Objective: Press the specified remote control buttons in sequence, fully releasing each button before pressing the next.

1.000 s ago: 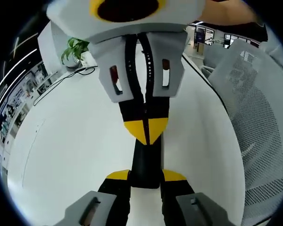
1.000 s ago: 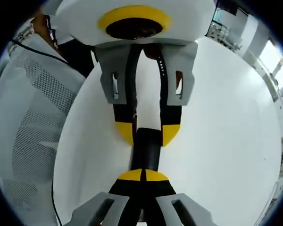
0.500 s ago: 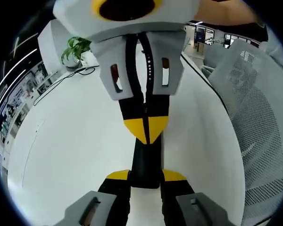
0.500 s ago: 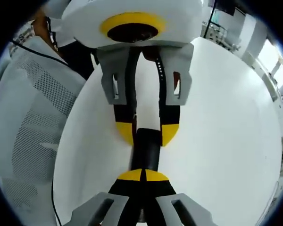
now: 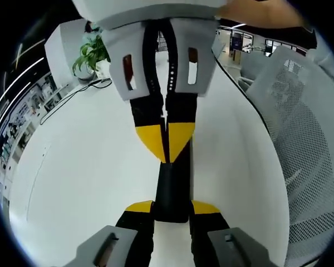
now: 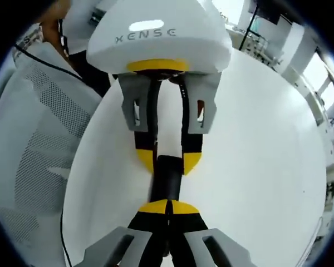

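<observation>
1. Left gripper [image 5: 171, 207], bottom centre: clamped around one end of black remote [image 5: 172, 186].
2. Right gripper [image 6: 168, 207]: pinched together, tips probably pressing a button.
3. Could slip sideways, hitting the wrong button.

Worktop [image 5: 89, 167] bare and open left of the remote [image 5: 171, 189] in left gripper view; same wide white surface on the right in right gripper view. Mesh chair [image 5: 300, 144] hugs the worktop edge on the other flank. Plant [image 5: 89, 55] and cable [image 5: 72, 97] at far end. Left gripper [image 5: 171, 208] and right gripper [image 6: 167, 207] meet nose to nose over the remote, blocking the middle.
</observation>
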`<state>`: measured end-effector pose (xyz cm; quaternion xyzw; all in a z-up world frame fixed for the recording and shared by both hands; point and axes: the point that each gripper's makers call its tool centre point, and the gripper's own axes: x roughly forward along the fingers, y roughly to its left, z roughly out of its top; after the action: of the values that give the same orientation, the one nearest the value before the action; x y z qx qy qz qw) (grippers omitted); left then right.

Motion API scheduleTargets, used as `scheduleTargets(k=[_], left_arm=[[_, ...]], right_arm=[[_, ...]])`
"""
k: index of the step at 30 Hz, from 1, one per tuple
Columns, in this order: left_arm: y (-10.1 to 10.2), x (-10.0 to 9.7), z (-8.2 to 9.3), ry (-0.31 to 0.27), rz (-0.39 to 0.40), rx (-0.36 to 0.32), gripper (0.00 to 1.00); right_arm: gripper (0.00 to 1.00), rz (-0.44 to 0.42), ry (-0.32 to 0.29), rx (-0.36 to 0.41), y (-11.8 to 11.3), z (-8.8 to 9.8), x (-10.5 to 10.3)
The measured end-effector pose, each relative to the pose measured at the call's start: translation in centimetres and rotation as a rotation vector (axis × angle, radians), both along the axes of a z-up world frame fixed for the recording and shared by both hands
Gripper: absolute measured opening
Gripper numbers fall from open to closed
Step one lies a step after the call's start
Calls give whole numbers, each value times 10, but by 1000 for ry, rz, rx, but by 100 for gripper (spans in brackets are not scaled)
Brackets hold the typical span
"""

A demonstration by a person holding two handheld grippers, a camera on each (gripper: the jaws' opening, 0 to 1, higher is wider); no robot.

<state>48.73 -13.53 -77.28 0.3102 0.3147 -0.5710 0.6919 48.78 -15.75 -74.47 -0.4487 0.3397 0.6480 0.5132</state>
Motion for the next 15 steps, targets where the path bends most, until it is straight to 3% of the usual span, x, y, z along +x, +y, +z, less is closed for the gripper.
scheduleTargets(k=[5,15], left_arm=[[0,0,0,0,-1,4,23],[0,0,0,-2,1,9,23]], right_arm=[[3,5,4,13,-3,2,1],[28,-9,-27,51,-2,8,3]])
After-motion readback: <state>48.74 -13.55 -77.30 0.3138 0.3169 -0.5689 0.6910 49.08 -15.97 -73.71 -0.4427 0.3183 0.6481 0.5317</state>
